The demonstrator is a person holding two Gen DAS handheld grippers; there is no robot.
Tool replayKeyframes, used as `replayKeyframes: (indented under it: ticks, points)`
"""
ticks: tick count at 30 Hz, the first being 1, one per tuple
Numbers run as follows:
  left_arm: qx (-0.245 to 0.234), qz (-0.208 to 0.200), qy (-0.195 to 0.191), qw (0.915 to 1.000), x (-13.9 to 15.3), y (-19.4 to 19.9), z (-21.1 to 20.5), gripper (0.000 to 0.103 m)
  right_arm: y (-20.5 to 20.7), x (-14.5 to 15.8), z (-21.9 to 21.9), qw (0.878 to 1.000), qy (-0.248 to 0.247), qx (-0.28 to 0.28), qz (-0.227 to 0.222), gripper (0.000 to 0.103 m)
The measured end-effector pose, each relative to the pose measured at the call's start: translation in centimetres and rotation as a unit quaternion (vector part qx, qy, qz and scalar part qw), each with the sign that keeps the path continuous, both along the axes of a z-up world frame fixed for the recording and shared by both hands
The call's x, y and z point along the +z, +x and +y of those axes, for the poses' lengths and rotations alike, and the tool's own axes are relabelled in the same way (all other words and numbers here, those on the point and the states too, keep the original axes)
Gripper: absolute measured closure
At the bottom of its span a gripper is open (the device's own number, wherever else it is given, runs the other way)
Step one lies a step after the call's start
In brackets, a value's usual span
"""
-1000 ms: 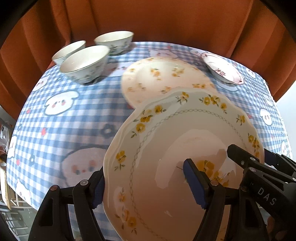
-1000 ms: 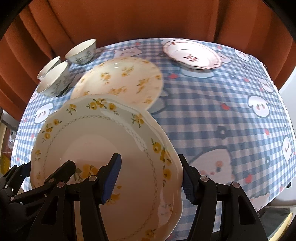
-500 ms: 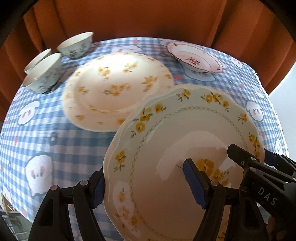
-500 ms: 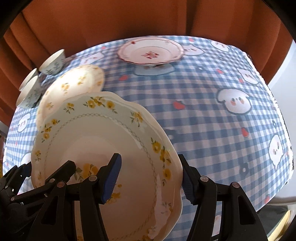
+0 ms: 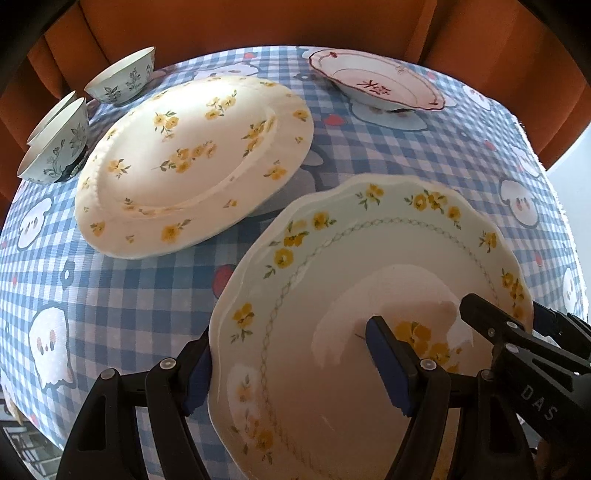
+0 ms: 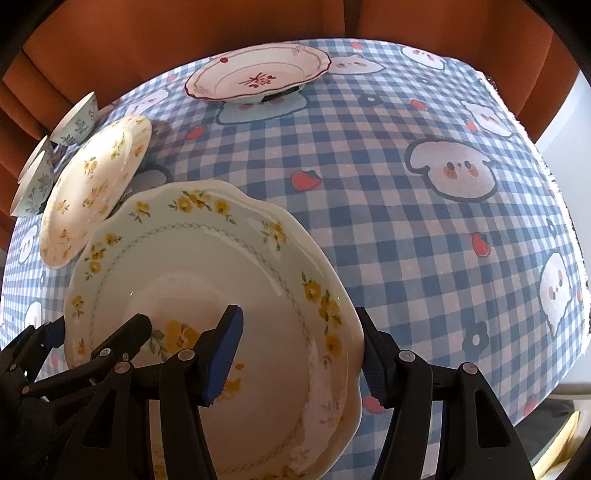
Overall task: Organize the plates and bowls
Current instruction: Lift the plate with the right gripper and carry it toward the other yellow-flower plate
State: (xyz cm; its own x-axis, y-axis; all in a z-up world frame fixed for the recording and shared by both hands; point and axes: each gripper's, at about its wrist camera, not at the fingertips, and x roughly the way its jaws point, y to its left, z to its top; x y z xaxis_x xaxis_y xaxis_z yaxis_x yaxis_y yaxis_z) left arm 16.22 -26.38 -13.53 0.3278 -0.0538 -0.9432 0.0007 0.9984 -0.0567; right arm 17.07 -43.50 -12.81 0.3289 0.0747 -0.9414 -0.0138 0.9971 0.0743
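Left wrist view shows my left claw (image 5: 295,365) and right claw (image 6: 299,354) clamping opposite rims of the scalloped yellow-flower plate (image 5: 369,314), held above the surface; I should keep it level and lower it squarely onto the cream floral plate (image 5: 195,166) ahead-left.

A round table draped in a blue-and-white gingham tablecloth (image 5: 155,295) printed with white cartoon animal faces, red strawberries and dark flowers fills the scene. Behind the table's far edge hangs a rust-orange curtain (image 6: 184,33) in broad vertical folds, wrapping around to both sides. To the right of the table, past the curtain, a pale bright wall (image 6: 569,122) shows in daylight
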Motion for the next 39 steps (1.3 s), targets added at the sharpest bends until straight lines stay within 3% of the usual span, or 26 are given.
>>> replayKeyframes:
  ticks: [20,25,39]
  points:
    - [0.006,-0.005,0.007,0.9999,0.1,0.2,-0.2,0.022,0.6,-0.1,-0.3,1.000,-0.003,0.007,0.000,0.039]
    - [-0.017,-0.014,-0.003,0.9998,1.1,-0.9,-0.1,0.015,-0.7,1.1,-0.5,1.000,-0.016,-0.009,-0.017,0.039]
    - [-0.049,-0.054,-0.010,0.9973,5.2,-1.2,3.8,0.008,-2.7,5.3,2.1,0.996,-0.017,-0.054,-0.064,0.032]
